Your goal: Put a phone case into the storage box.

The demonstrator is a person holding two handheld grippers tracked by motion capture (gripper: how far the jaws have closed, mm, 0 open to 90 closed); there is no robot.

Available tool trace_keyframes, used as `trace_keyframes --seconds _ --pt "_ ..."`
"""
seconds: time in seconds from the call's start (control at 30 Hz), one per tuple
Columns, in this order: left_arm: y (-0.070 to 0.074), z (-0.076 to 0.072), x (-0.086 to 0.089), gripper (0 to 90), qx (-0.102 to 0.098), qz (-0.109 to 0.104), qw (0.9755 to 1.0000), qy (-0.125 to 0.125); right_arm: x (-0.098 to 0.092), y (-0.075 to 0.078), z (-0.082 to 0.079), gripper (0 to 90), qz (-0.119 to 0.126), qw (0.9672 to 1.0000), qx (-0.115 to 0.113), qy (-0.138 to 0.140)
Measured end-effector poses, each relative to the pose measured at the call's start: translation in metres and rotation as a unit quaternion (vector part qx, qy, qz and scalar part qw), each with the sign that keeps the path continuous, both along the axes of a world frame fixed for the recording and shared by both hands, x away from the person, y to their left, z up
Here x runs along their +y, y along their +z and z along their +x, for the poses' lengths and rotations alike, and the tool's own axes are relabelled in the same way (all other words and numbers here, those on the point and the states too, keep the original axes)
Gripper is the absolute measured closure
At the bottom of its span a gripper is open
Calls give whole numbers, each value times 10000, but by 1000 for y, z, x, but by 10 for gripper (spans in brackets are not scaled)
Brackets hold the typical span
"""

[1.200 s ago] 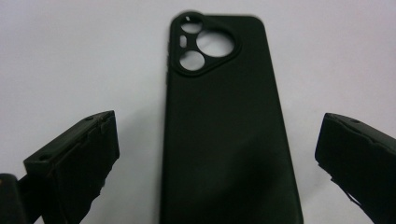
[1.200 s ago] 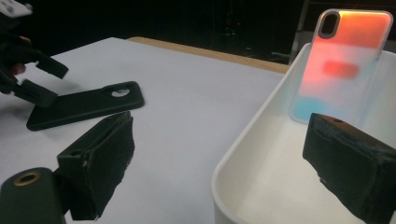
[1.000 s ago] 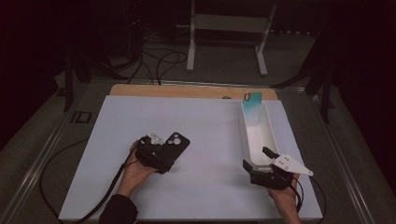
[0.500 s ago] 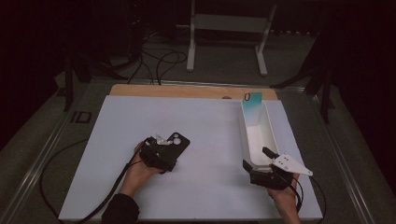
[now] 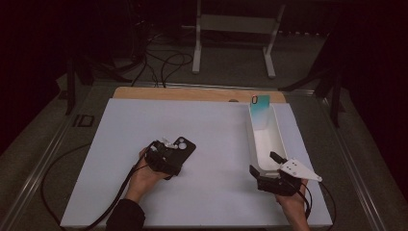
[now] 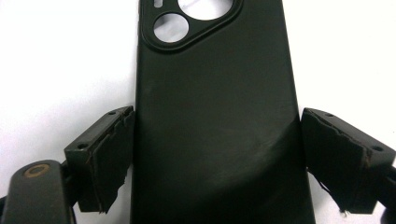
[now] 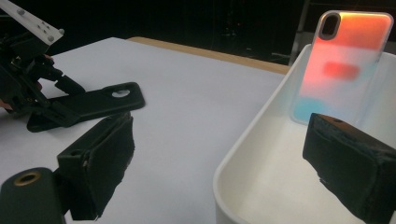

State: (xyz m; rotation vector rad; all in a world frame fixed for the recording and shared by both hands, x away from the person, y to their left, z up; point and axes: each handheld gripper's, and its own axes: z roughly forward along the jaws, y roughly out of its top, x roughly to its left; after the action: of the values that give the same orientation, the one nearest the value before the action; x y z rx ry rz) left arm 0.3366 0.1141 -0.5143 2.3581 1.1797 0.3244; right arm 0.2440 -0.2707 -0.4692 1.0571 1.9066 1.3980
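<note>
Finish closing the left gripper [image 6: 217, 140] on the black phone case [image 6: 215, 84], flat on the white table [image 5: 216, 130] between jaws just closing, not yet clenched. Keep both pads square on the long edges; squeeze gently. Leave the right gripper [image 7: 222, 135] released astride the tray [image 7: 243, 149] wall.

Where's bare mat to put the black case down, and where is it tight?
Free: the white mat left of the black phone case, and the wide strip between it and the white tray. Tight: the tray's near end, straddled by the right gripper; inside leans a gradient phone case.
</note>
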Motion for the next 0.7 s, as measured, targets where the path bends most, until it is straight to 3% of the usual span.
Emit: trace_keyframes --seconds 0.53,0.7 --pt "3 -2 1 162 -64 -170 9998 115 -1 1 2 87 51 10000 30 4" --pt "16 -8 2 161 -267 -358 9990 80 0 2 2 87 71 9999 79 55"
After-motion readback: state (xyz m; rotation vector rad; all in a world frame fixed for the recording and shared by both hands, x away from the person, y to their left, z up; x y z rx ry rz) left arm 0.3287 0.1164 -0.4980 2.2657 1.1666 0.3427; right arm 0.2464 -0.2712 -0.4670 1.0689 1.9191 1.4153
